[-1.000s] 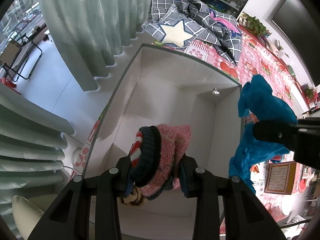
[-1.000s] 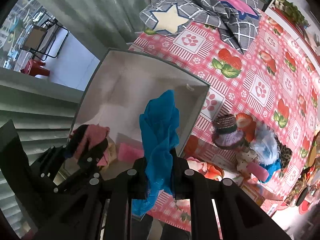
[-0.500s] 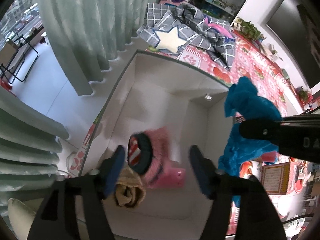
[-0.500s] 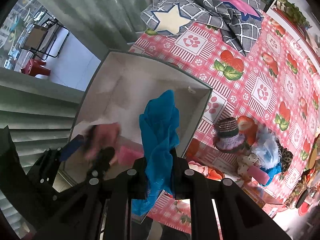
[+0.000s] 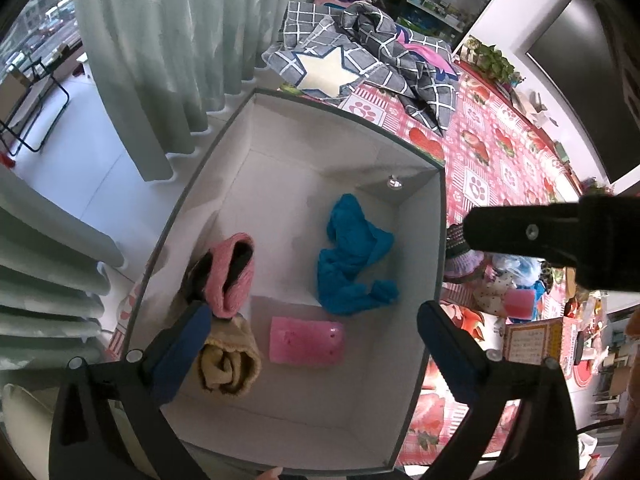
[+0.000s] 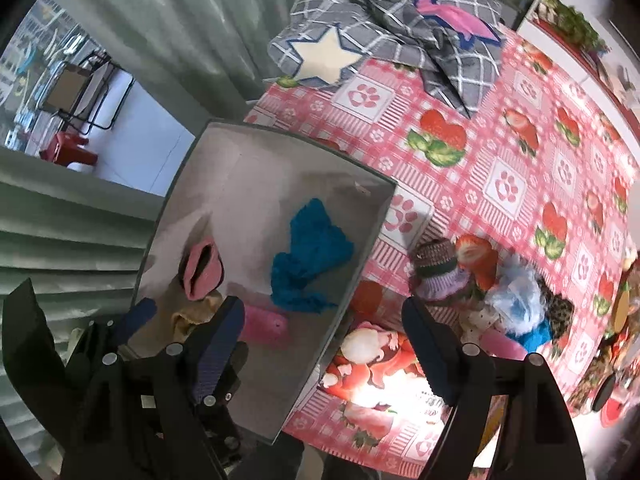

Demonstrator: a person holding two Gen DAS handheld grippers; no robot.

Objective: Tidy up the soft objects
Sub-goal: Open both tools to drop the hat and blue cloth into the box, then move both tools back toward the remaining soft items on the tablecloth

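Note:
A white box (image 5: 320, 148) stands at the table's edge. On its floor lie a pink knit hat (image 5: 234, 276), a blue cloth (image 5: 352, 264), a pink pad (image 5: 306, 342) and a tan rolled towel (image 5: 230, 364). My left gripper (image 5: 313, 312) hangs over the box, jaws opening wide, nothing between them. My right gripper (image 6: 324, 308) hovers over the box's right rim (image 6: 376, 216), jaws also opening and empty. From there the blue cloth (image 6: 312, 256) and the pink hat (image 6: 202, 268) show below. The right gripper's black finger (image 5: 540, 232) crosses the left wrist view.
Beside the box, on the red patterned tablecloth (image 6: 500, 184), lies a heap of soft things: a purple knit hat (image 6: 438, 268), a pale blue plush (image 6: 516, 296) and a red-and-white toy (image 6: 372, 352). A grey checked blanket (image 6: 392, 36) is at the far end. Curtains (image 5: 168, 40) hang to the left.
Both grippers went from shut to open. The pink hat fell from the left gripper into the box, and the blue cloth fell from the right gripper onto the box floor.

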